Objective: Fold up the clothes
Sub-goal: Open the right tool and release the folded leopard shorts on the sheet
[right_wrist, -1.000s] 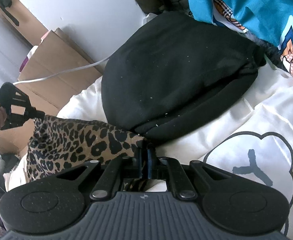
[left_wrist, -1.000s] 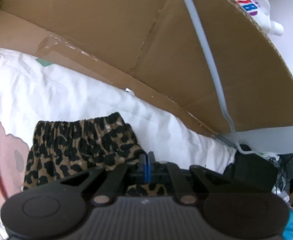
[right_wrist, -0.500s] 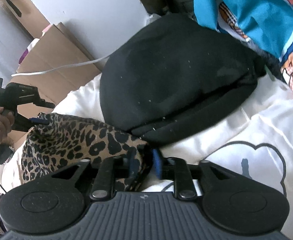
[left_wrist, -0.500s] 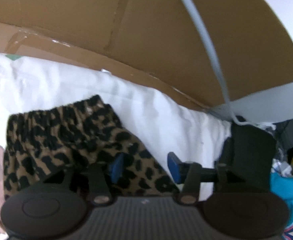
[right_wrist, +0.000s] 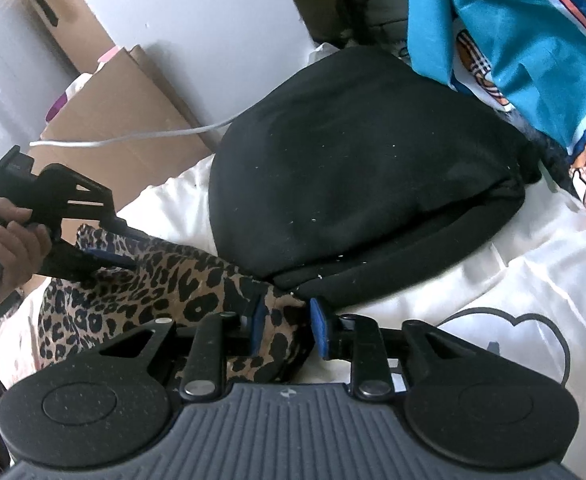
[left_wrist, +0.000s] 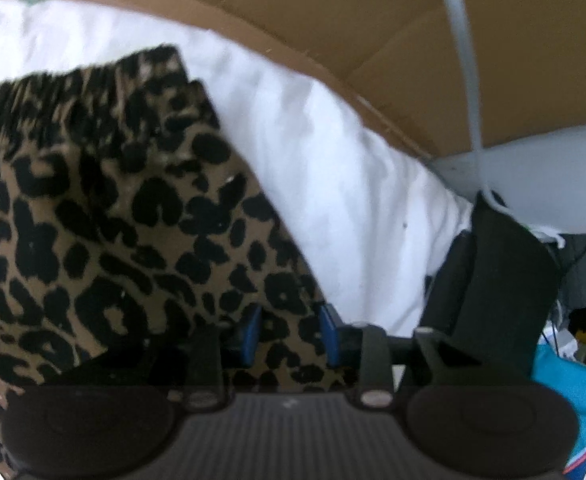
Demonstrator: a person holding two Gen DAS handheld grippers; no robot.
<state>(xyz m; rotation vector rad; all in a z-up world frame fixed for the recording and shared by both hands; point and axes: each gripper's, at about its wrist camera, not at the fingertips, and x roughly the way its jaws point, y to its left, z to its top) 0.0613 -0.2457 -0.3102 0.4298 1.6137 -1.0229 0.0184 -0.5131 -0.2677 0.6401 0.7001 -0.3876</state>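
A leopard-print garment [left_wrist: 105, 216] with a gathered waistband lies folded on the white bed sheet [left_wrist: 333, 184]. My left gripper [left_wrist: 289, 334] is open, its blue pads standing either side of the garment's near corner. In the right wrist view the same garment [right_wrist: 161, 292] lies at the lower left. My right gripper [right_wrist: 287, 326] is open over the garment's other corner. The left gripper [right_wrist: 111, 240] shows there too, open and held by a hand at the garment's far end.
A black garment [right_wrist: 365, 176] lies in a mound right behind the leopard piece. A teal printed cloth [right_wrist: 525, 40] lies at the far right. Flattened cardboard [left_wrist: 333, 20] and a white cable [left_wrist: 465, 60] stand along the bed's far edge. A cloud print [right_wrist: 513, 344] marks the sheet.
Both grippers were shut on the leopard garment's corners one second ago. Both have opened and let it go. The left gripper has moved closer over the garment.
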